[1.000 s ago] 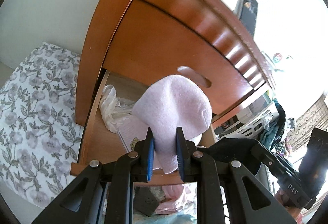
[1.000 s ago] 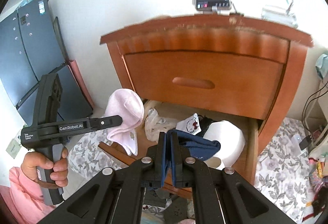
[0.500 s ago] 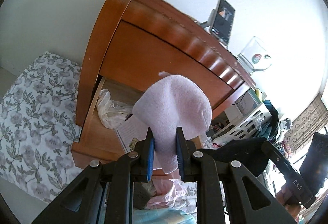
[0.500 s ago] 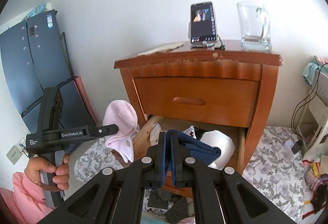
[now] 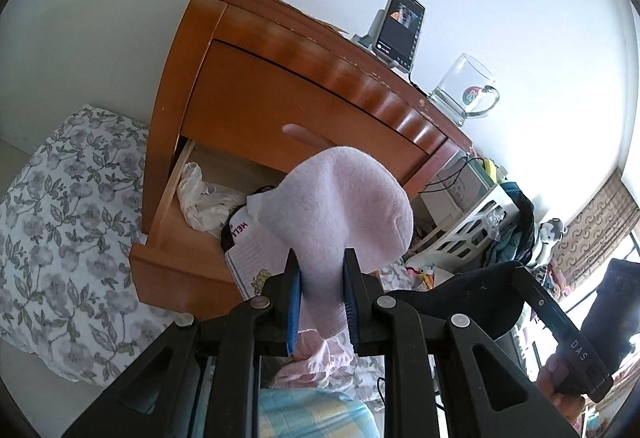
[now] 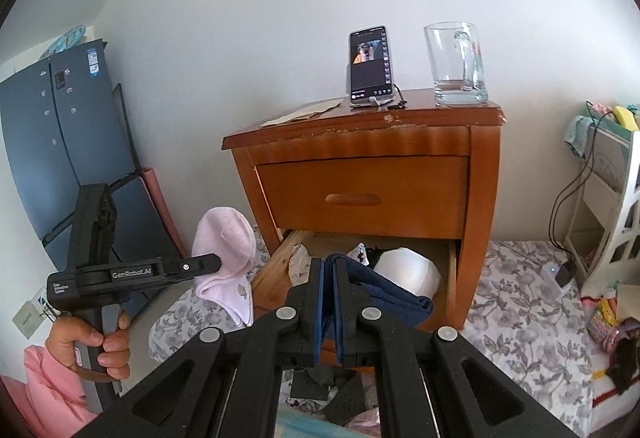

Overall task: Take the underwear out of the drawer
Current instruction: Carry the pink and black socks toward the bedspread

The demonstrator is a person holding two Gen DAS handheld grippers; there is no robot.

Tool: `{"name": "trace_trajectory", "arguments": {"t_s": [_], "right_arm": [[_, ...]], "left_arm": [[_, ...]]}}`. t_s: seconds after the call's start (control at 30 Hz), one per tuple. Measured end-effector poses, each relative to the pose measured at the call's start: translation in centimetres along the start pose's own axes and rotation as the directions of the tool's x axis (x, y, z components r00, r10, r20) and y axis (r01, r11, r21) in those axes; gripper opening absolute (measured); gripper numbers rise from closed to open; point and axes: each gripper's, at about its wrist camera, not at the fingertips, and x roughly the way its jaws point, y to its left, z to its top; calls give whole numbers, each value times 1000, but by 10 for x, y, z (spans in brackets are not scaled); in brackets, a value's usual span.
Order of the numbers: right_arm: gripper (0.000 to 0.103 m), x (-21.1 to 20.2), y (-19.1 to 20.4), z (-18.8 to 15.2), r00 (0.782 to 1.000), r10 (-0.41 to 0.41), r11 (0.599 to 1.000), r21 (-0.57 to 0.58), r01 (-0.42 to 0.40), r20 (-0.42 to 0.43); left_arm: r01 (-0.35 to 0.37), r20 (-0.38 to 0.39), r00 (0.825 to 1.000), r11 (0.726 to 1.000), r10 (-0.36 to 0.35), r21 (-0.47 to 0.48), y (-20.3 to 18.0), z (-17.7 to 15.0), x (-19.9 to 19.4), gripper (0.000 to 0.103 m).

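Left gripper (image 5: 320, 294): clamped on pink sock (image 5: 340, 205)
Right gripper (image 6: 328, 306): pinching navy cloth (image 6: 384, 296)
Drawer (image 6: 276, 270): open, white clothes inside

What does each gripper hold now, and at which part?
The left gripper pinches the pink sock across its middle. The right gripper clamps the folded navy cloth at its near end.

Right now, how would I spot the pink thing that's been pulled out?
Find the wooden nightstand with its bottom drawer open. Just left of it, the left gripper pinches a pale pink sock, the only fuzzy pink item held in the air.
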Motion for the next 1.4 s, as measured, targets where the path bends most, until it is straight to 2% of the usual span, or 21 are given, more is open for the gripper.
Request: {"name": "trace_trajectory", "arguments": {"t_s": [0.4,0.67,0.97,1.17,1.4], "right_arm": [[4,3,-6,-24,999,-26,999,34,28,-47],[4,28,-17,-47,990,-29,997,72,39,-135],[4,58,-35,-73,969,-31,988,137,66,-244],[4,76,-44,-91,952,-36,981,169,91,-305],[4,93,-52,-104,932,-46,974,191,122,-360]], "left_arm": [[-5,-51,999,1000,5,2,0,-19,6,20],[-18,-126,992,1000,17,-3,5,-34,27,20],[-57,-231,971,998,53,-14,19,-57,59,20],[-90,-297,952,996,78,-27,32,-71,80,20],[-107,-342,936,993,87,-41,41,-81,95,20]]}}
